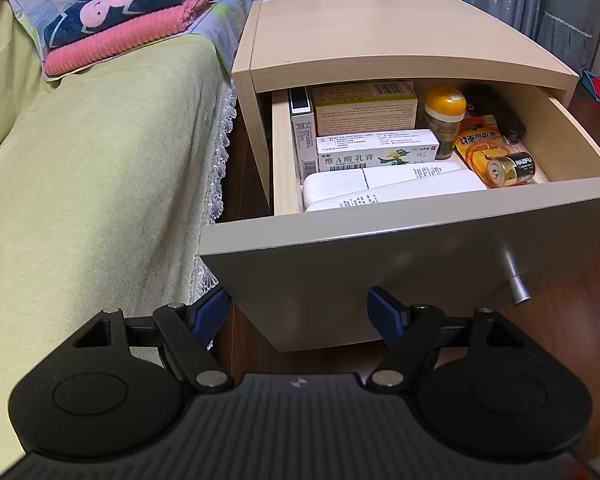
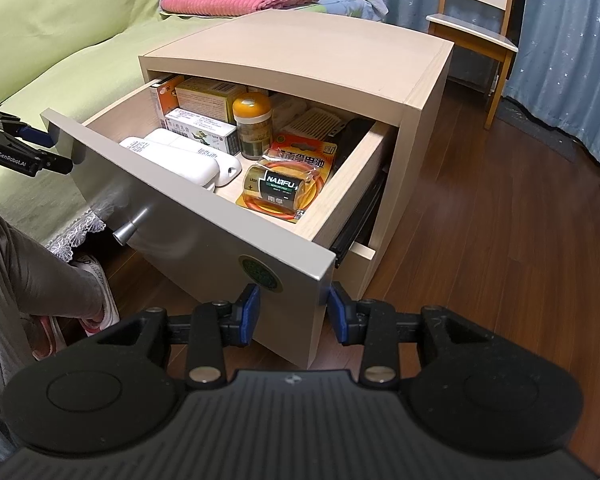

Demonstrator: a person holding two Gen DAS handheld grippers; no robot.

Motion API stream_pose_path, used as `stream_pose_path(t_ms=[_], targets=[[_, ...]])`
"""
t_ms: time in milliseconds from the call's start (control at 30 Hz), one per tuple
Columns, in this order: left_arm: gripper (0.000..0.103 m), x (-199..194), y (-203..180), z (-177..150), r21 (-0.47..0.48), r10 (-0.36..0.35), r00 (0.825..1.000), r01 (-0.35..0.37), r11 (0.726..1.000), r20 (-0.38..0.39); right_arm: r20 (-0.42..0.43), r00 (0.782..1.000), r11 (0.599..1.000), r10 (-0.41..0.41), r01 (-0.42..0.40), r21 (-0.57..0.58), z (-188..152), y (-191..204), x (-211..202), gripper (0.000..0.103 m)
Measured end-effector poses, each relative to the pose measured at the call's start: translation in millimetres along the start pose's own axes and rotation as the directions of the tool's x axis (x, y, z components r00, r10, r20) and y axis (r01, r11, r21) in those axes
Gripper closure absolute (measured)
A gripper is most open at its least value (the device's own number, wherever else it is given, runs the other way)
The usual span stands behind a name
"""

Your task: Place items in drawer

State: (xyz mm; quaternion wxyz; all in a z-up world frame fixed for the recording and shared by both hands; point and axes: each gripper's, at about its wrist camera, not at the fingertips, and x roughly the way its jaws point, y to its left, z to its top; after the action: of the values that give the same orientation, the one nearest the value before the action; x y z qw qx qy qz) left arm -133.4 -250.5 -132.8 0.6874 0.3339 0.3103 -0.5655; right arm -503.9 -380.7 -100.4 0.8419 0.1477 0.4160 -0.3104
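NANFU battery pack (image 2: pixel 284 188), 维A酸乳膏 box (image 1: pixel 376 152), GenRobot.AI left gripper (image 2: pixel 40 148), bottle (image 2: pixel 254 124) label unreadable

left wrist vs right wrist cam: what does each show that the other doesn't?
Left wrist only: the left tongs seen head-on, open and empty below the drawer front.

Right wrist only: the right tongs, open and empty at the drawer front's corner; a wooden chair; a round green sticker; a person's grey-clad leg.

Both: the open drawer holding white remotes, a battery pack, an orange-capped jar and medicine boxes.
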Motion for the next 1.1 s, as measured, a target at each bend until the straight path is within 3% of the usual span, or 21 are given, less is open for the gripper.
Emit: stream_pose_path(t_ms=[1100], targets=[[0.027,-2.0,3.3,-2.9,-0.022,0.002,1.0,-0.002,1.0,0.012,0.022,0.999,0.999,-0.032,0.032,0.026,-1.8,2.2,0.7,0.069]])
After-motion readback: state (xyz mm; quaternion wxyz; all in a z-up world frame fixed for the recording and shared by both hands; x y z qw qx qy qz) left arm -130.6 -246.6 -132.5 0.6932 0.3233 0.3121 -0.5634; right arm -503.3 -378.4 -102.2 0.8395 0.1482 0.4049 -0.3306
